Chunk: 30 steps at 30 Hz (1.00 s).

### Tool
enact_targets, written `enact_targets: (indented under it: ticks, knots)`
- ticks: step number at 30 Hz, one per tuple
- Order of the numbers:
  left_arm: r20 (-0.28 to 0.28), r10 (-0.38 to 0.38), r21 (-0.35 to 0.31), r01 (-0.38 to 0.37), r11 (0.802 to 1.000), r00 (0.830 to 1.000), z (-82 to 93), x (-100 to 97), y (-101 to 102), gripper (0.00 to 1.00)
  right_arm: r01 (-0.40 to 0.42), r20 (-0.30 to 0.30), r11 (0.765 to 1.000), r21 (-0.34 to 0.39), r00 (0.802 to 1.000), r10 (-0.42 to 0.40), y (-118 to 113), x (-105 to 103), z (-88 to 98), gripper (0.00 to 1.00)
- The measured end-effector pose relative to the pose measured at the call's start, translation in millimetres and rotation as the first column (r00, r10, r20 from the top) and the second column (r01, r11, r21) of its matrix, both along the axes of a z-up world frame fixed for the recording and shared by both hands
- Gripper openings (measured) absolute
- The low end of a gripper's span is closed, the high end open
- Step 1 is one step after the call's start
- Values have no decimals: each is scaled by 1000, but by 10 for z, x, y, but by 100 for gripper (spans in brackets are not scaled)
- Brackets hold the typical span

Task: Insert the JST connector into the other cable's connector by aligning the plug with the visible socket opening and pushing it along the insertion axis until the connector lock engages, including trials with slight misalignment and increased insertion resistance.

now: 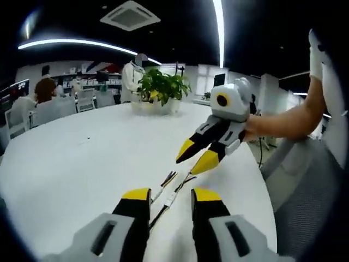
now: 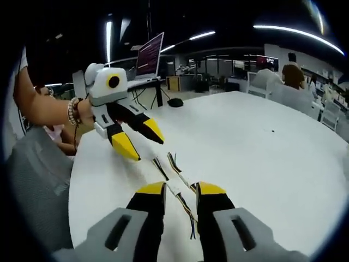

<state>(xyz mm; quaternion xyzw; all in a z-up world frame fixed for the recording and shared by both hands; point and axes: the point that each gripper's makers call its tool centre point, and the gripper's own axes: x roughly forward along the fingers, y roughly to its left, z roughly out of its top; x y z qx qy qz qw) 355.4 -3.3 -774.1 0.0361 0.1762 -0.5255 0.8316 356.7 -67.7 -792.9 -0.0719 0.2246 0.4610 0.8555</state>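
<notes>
Two thin cables with coloured wires and small white connectors (image 1: 170, 191) lie side by side on the round white table (image 1: 82, 164). My left gripper (image 1: 172, 195) hovers just above their near end, open, with nothing between its yellow-tipped jaws. Facing it from the right, my right gripper (image 1: 196, 156) is also open, its tips just above the far wire ends. In the right gripper view the cables (image 2: 175, 173) run between the tips of my open right gripper (image 2: 180, 189), and the left gripper (image 2: 140, 139) hangs open at the upper left. The connectors look unmated; detail is too small to tell.
A potted plant (image 1: 161, 87) stands at the table's far side, with seated people and chairs (image 1: 49, 106) behind. A laptop (image 2: 150, 54) and a mouse (image 2: 175, 102) sit on a desk beyond. The table edge (image 1: 267, 196) and a grey chair (image 1: 316, 207) lie close by.
</notes>
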Motion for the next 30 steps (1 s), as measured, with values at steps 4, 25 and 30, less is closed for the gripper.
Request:
enact_targets:
  ticks: [4, 25, 30]
  knots:
    - [-11, 63, -64, -63, 996, 998, 243, 10, 82, 34, 21, 19, 999, 26, 1000, -22, -52, 9, 183, 20]
    - [23, 327, -177, -318, 931, 945, 951, -630, 713, 80, 185, 141, 977, 101, 970, -198, -623, -501, 1007, 36]
    - [26, 364, -168, -355, 920, 931, 967, -798, 834, 87, 226, 153, 963, 145, 957, -247, -750, -623, 1135, 39]
